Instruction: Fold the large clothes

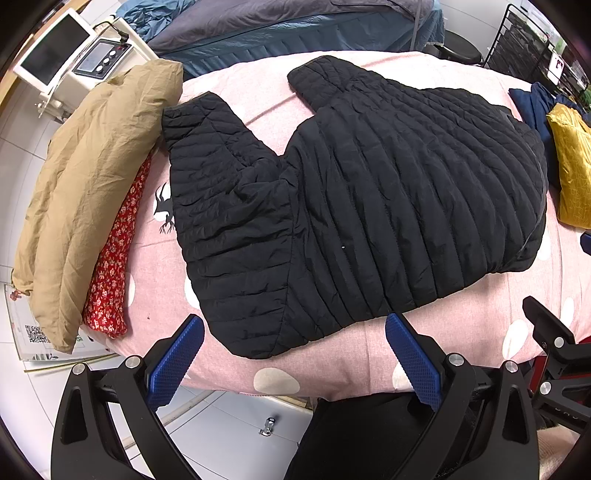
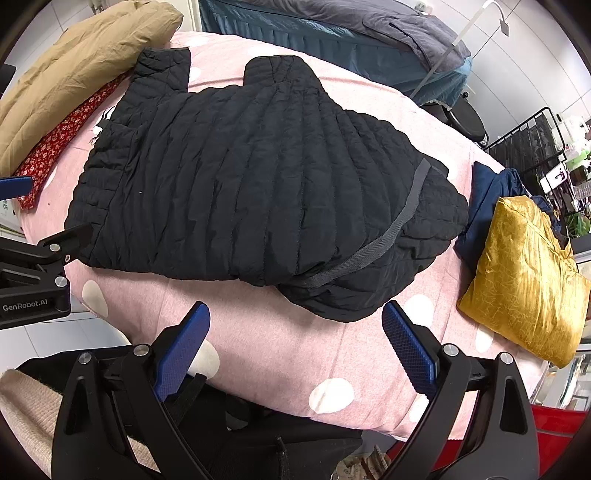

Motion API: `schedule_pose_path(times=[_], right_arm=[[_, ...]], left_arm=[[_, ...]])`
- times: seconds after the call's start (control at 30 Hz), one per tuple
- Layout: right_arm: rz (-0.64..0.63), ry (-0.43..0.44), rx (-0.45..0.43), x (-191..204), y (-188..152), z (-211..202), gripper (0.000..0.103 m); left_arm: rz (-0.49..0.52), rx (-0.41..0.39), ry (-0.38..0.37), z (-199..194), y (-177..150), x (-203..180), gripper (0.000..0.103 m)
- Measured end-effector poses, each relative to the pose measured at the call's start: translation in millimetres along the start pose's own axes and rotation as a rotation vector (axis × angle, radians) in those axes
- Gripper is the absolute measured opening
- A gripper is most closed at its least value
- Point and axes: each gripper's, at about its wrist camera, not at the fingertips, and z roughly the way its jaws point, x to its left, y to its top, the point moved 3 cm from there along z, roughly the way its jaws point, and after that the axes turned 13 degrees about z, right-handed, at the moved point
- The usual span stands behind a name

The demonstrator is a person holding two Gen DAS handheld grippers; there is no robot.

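Observation:
A black quilted jacket [image 1: 369, 192] lies spread flat on a pink dotted bed cover [image 1: 332, 362], one sleeve [image 1: 207, 147] stretched to the left. In the right wrist view the jacket [image 2: 240, 184] has its right side folded over, with a grey tape trim [image 2: 402, 218] showing. My left gripper [image 1: 295, 332] is open and empty at the jacket's near hem. My right gripper [image 2: 295, 321] is open and empty just short of the folded near edge. The right gripper's body shows in the left wrist view [image 1: 554, 350].
A tan padded garment [image 1: 92, 184] lies on a red floral cloth [image 1: 114, 258] at the left edge. A folded yellow garment [image 2: 524, 277] and a navy one [image 2: 491, 188] lie at the right. A white appliance [image 1: 74, 55] and another bed [image 1: 295, 26] stand behind.

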Motion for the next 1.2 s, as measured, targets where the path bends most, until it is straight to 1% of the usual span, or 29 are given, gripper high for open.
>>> schedule_pose_path(times=[0.33, 0.43, 0.53, 0.6, 0.63, 0.67, 0.73, 0.77, 0.8, 0.87, 0.9, 1.0, 1.07, 1.13, 1.2], right_arm=[[-0.003, 0.003, 0.016, 0.6, 0.5, 3.5, 0.093], [-0.004, 0.014, 0.032, 1.3, 0.2, 7.0, 0.093], [-0.012, 0.044, 0.06, 4.5, -1.2, 14.2, 0.093], [-0.02, 0.077, 0.074, 7.3, -1.6, 19.4, 0.093], [-0.024, 0.094, 0.078, 8.9, -1.0, 21.8, 0.093], [-0.027, 0.106, 0.079, 10.6, -0.1, 23.7, 0.093], [-0.039, 0.139, 0.078, 14.7, 3.4, 26.8, 0.093], [-0.041, 0.158, 0.076, 15.8, 6.1, 28.0, 0.093], [-0.042, 0.181, 0.08, 17.7, 10.2, 29.1, 0.093], [-0.039, 0.223, 0.087, 21.1, 20.3, 30.4, 0.093], [-0.036, 0.251, 0.089, 22.9, 28.2, 31.6, 0.093], [-0.019, 0.303, 0.098, 27.0, 58.6, 37.8, 0.093], [-0.008, 0.316, 0.093, 30.8, 86.1, 44.2, 0.093], [-0.001, 0.318, 0.095, 35.4, 112.4, 50.6, 0.093], [-0.003, 0.327, 0.108, 44.2, 140.6, 59.5, 0.093]], left_arm=[[0.007, 0.011, -0.011, 3.3, 1.3, -2.7, 0.096], [0.012, 0.02, -0.028, 6.2, 0.8, -4.3, 0.096], [0.01, 0.043, -0.072, 13.0, -0.4, -5.0, 0.096], [-0.016, 0.059, -0.136, 21.2, -2.1, -1.0, 0.096], [-0.039, 0.057, -0.165, 25.9, -3.0, 4.5, 0.096], [-0.071, 0.044, -0.178, 30.2, -4.5, 14.5, 0.096], [-0.136, 0.011, -0.162, 37.8, -9.4, 36.9, 0.096], [-0.189, 0.003, -0.15, 45.4, -14.2, 56.6, 0.096], [-0.235, 0.012, -0.155, 52.2, -18.7, 72.0, 0.096], [-0.352, 0.031, -0.204, 69.3, -29.9, 103.7, 0.096], [-0.437, 0.045, -0.253, 80.4, -38.2, 122.6, 0.096], [-0.623, 0.066, -0.357, 105.0, -55.7, 158.1, 0.096], [-0.672, 0.064, -0.372, 115.4, -59.7, 168.7, 0.096], [-0.693, 0.077, -0.375, 129.6, -60.3, 173.2, 0.096], [-0.709, 0.077, -0.408, 144.6, -60.8, 176.1, 0.096]])
